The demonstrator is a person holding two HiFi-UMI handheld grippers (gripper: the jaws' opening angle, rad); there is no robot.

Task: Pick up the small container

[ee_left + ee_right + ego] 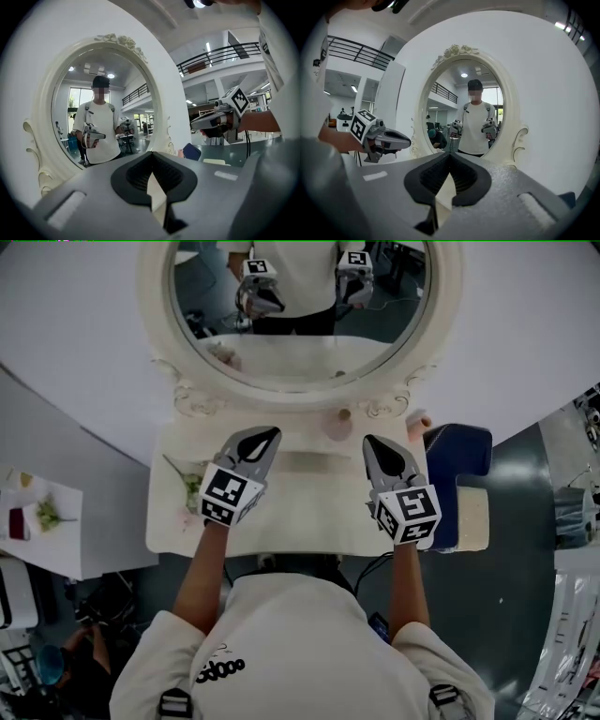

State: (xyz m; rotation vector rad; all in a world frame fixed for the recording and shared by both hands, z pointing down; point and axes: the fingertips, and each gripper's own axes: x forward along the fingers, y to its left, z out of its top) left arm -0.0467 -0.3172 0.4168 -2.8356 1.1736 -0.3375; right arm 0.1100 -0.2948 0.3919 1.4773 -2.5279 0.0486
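Observation:
The small container point(337, 424), a pale pink lidded jar with a knob, stands at the back of the cream vanity table point(309, 521), just under the oval mirror point(300, 324). My left gripper point(271, 435) hovers over the table left of the jar, shut and empty. On the other side, my right gripper point(372, 442) is also shut and empty, a little nearer than the jar. Each gripper view shows its own jaws closed tip to tip, the left point(151, 157) and the right point(451, 157), facing the mirror. The jar is hidden in both gripper views.
A second small pinkish item point(418, 420) sits at the table's back right corner. A sprig of flowers point(191, 489) lies at the left end. A blue chair point(457, 452) with a cushion stands right of the table. The mirror reflects the person and both grippers.

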